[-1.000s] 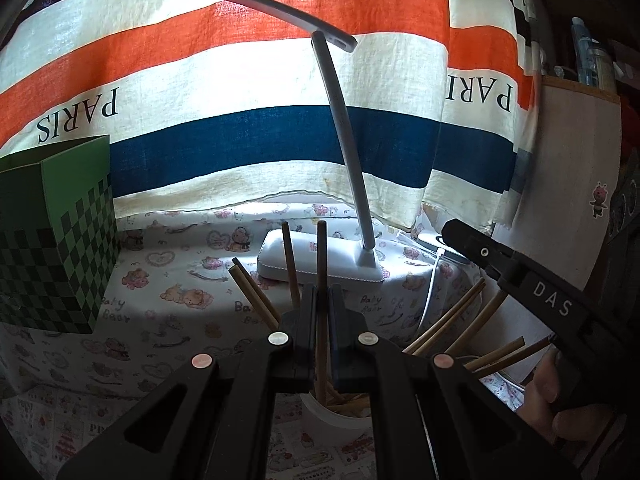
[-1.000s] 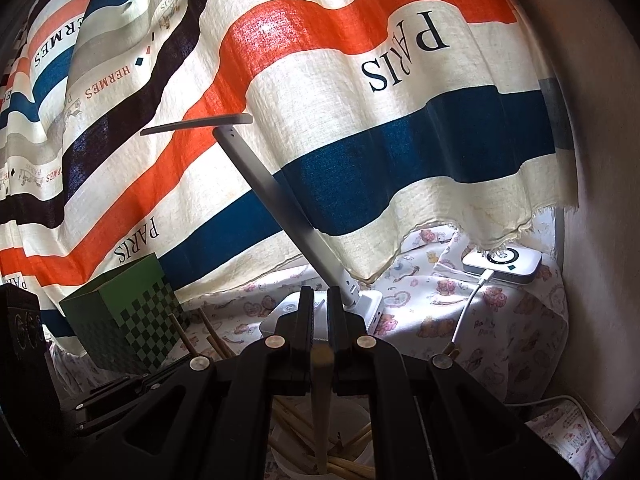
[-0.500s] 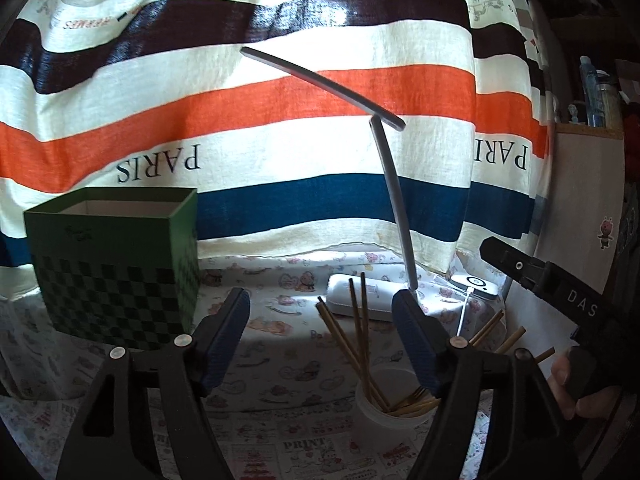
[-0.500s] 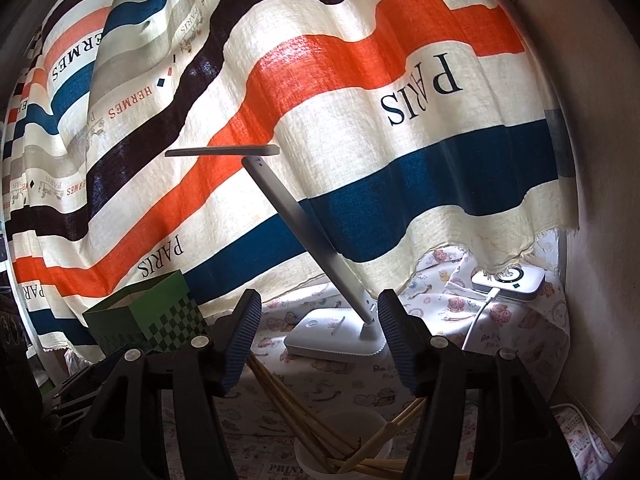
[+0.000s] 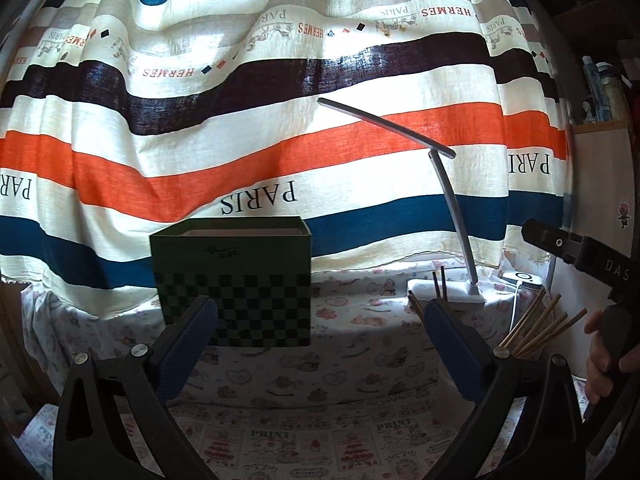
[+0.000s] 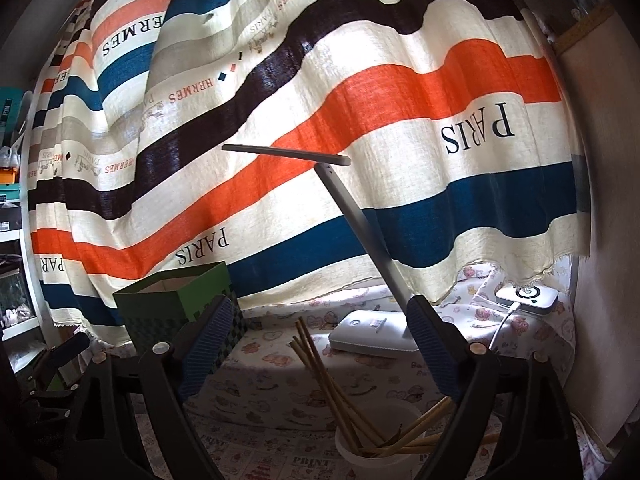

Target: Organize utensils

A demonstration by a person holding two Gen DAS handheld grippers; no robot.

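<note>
A round white plastic cup (image 6: 378, 446) stands on the cartoon-printed cotton tablecloth (image 6: 260, 384), holding a loose fan of thin light-brown wooden chopsticks (image 6: 320, 368) that lean out in several directions. In the left wrist view only the upper ends of the chopsticks (image 5: 536, 330) show, with the cup hidden behind the left gripper's right finger.

The left gripper (image 5: 320, 350) has its jaws opening – wide apart, the ribbed blue pads (image 5: 188, 346) bare, nothing between them but tablecloth and the green checkered cardboard box (image 5: 232, 280) standing farther back. The right gripper (image 6: 320, 356) is also opening, released; chopsticks rise in the gap between its pads (image 6: 208, 346) without touching either.

A slim grey desk lamp (image 6: 360, 220) with a flat white base stands behind the cup, in front of a coarse-woven striped curtain (image 5: 280, 148) printed with reversed lettering. At the right edge of the left view a hand (image 5: 604, 364) grips a black handle, cut off by the frame – the small white device (image 6: 526, 298) with a cable is too small to identify.
</note>
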